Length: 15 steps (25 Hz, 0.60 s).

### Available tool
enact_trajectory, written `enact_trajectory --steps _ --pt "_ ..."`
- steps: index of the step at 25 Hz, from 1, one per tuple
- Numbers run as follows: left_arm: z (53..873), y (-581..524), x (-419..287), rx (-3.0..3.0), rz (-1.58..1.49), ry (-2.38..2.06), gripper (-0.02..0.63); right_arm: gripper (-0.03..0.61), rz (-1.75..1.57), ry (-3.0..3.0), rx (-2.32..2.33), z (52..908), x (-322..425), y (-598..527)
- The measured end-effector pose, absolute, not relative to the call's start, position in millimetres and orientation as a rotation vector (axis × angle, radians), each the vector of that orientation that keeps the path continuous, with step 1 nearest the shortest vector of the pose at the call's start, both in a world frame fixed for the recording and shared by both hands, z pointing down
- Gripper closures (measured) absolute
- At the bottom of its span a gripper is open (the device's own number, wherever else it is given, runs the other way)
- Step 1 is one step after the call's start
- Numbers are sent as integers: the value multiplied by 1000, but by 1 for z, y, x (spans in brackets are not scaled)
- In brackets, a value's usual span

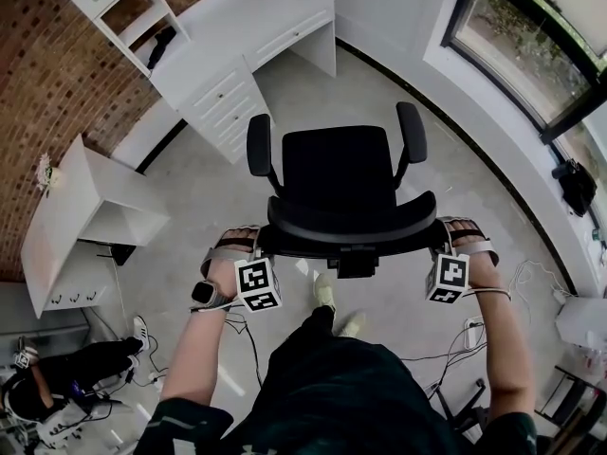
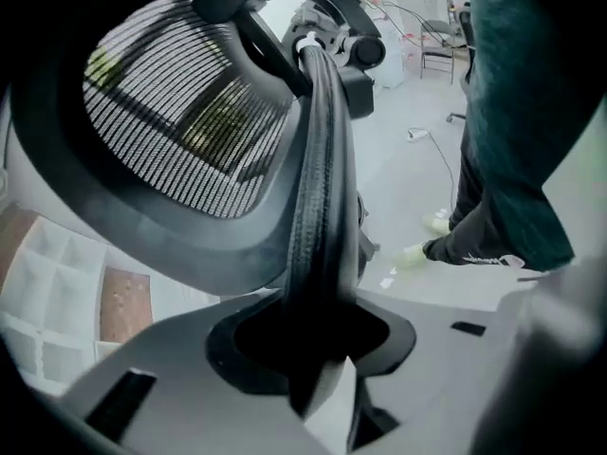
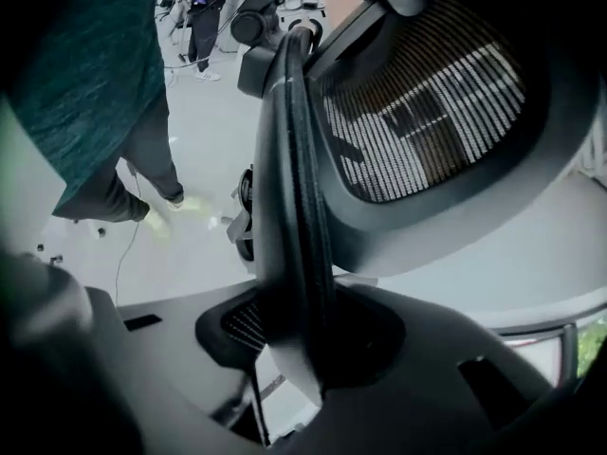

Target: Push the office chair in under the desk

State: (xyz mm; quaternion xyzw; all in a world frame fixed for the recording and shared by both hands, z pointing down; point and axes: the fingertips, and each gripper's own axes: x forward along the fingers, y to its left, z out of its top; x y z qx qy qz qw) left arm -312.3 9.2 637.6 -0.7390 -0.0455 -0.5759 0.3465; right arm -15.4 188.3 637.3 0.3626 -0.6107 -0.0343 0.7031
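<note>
1. Push evenly through both grips so the office chair [image 1: 339, 173] rolls straight. It likely needs steering slightly left toward the desk's opening.
2. The chair is black, with a mesh backrest [image 2: 180, 112], 2 armrests and a padded seat. It stands on open floor.
3. The left gripper [image 2: 318, 344] and right gripper [image 3: 303, 349] are each clamped on the backrest's rim, 1 at either end.
4. The white desk [image 1: 242, 31] stands well ahead of the chair.
</note>
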Motion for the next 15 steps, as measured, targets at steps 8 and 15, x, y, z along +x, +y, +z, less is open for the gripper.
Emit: enact_trajectory --steps 8,15 --pt "646 0 -309 -1840 -1439 -78 541 495 -193 -1264 800 646 -12 179" --pt "646 -5 -303 -1847 -1432 -64 540 503 -194 -1261 830 648 -8 175"
